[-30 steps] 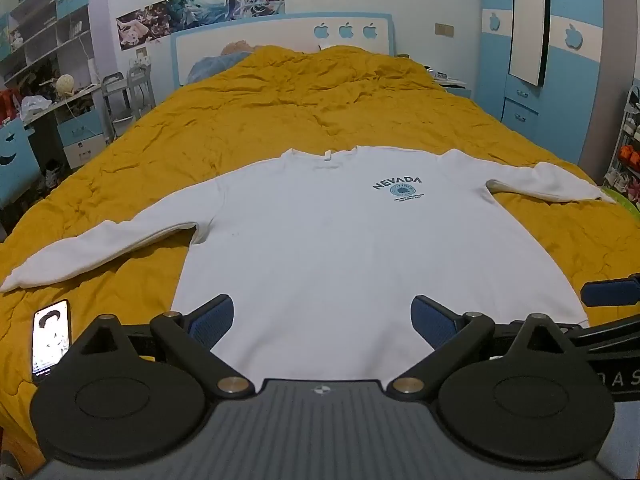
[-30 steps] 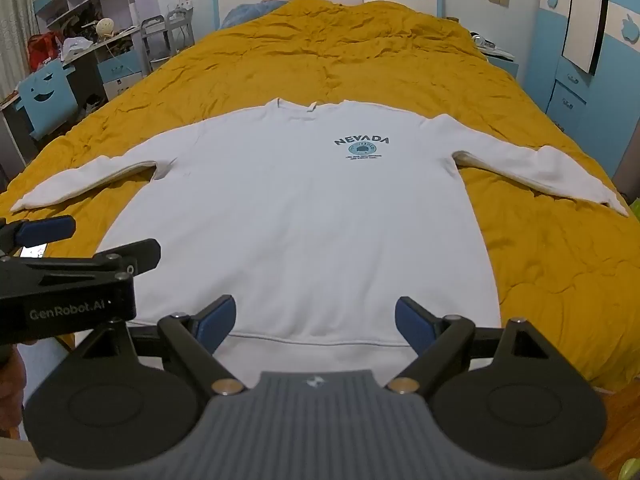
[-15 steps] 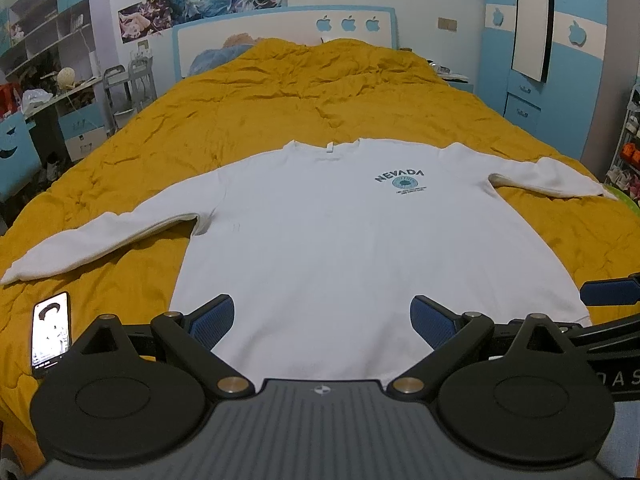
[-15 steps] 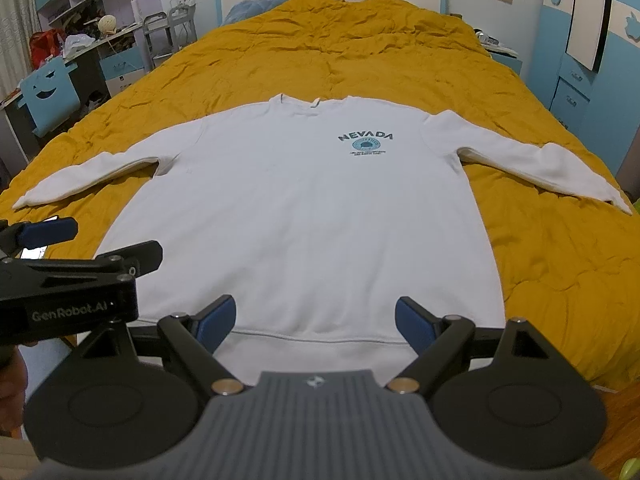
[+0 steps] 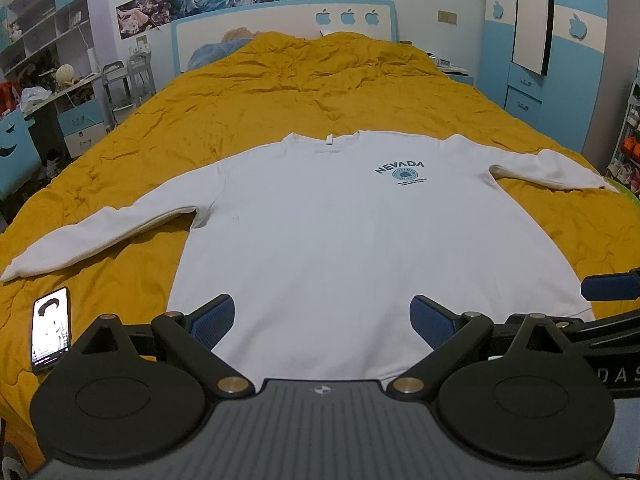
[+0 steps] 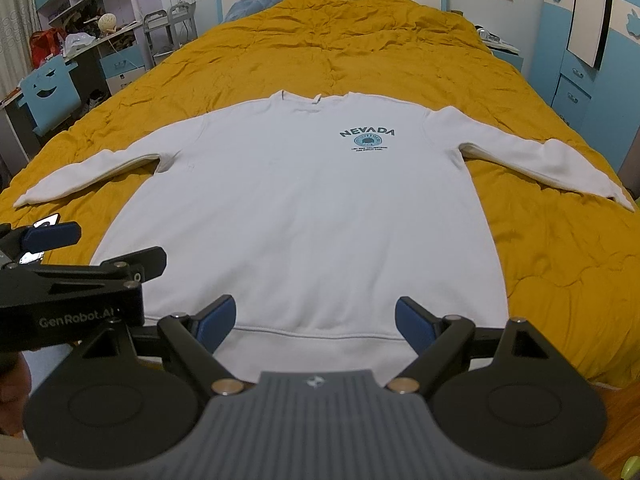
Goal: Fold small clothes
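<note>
A white long-sleeved sweatshirt (image 5: 344, 232) with a blue NEVADA print lies flat, face up, on the yellow bedspread (image 5: 304, 88), sleeves spread to both sides and hem toward me. It also shows in the right wrist view (image 6: 304, 208). My left gripper (image 5: 322, 320) is open and empty, above the hem near its left half. My right gripper (image 6: 316, 320) is open and empty, above the hem's middle. The left gripper also shows at the left edge of the right wrist view (image 6: 52, 236).
A phone (image 5: 51, 328) with a lit screen lies on the bedspread left of the hem. A desk and shelves (image 5: 48, 80) stand left of the bed, blue wardrobes (image 5: 552, 40) to the right, the headboard (image 5: 288, 24) at the far end.
Both grippers have risen and tilted slightly, so the sweatshirt sits a little lower and farther in view. Nothing was grasped; the sweatshirt has not moved.
</note>
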The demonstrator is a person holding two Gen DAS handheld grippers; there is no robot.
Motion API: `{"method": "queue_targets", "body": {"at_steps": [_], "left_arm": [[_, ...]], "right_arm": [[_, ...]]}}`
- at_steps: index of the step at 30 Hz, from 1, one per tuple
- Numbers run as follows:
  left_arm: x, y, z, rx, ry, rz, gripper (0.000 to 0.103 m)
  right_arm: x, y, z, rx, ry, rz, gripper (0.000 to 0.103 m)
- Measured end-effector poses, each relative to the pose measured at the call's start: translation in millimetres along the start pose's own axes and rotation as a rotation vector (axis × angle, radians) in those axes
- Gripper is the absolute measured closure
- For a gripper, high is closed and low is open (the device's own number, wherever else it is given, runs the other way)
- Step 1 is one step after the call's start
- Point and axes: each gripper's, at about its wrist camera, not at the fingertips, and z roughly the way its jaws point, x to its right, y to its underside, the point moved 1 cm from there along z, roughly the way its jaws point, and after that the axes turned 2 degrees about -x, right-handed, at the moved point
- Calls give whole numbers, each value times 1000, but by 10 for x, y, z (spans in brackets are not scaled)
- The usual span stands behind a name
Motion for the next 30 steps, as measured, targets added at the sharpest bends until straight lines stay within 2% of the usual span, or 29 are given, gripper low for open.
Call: {"method": "queue_targets", "body": {"at_steps": [30], "left_arm": [[-35,11,-8,4,-3,-1,0]], "right_arm": [[-19,19,27,-7,-3,2,20]]}}
